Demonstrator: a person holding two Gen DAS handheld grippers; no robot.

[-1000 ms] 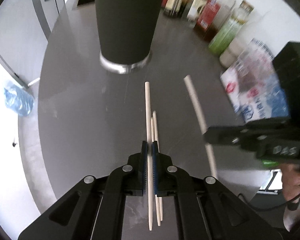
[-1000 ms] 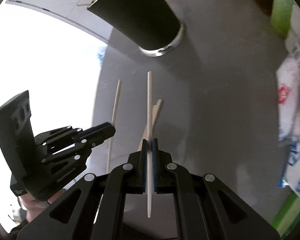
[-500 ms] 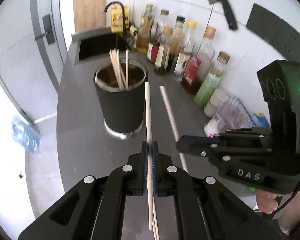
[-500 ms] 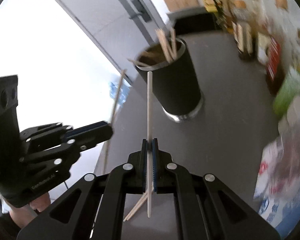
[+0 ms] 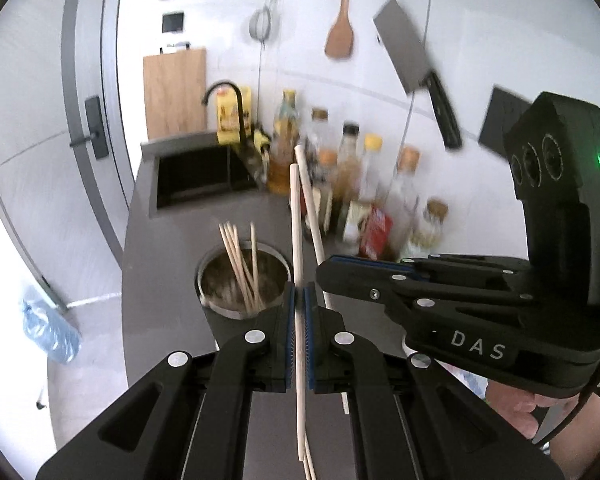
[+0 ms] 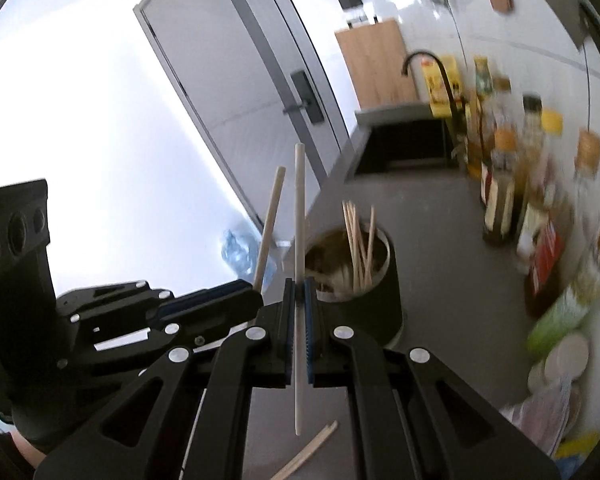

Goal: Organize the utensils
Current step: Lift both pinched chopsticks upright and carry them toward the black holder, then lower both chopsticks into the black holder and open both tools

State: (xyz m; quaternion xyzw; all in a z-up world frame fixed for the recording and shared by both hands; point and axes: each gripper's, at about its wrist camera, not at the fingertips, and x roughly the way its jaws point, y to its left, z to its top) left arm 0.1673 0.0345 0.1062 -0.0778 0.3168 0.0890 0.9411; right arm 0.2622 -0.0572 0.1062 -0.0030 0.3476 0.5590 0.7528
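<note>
Left wrist, chopstick (image 5: 296,220) pinched (holder (image 5: 244,276) behind)

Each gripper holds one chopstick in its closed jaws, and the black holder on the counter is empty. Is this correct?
Not quite. The black holder is not empty: the left wrist view shows several thin sticks standing in it. The rest holds: the left gripper and right gripper each clamp one chopstick.

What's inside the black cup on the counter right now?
The black cup holds a bunch of thin wooden sticks leaning together; its bottom is hidden by its own wall.
</note>
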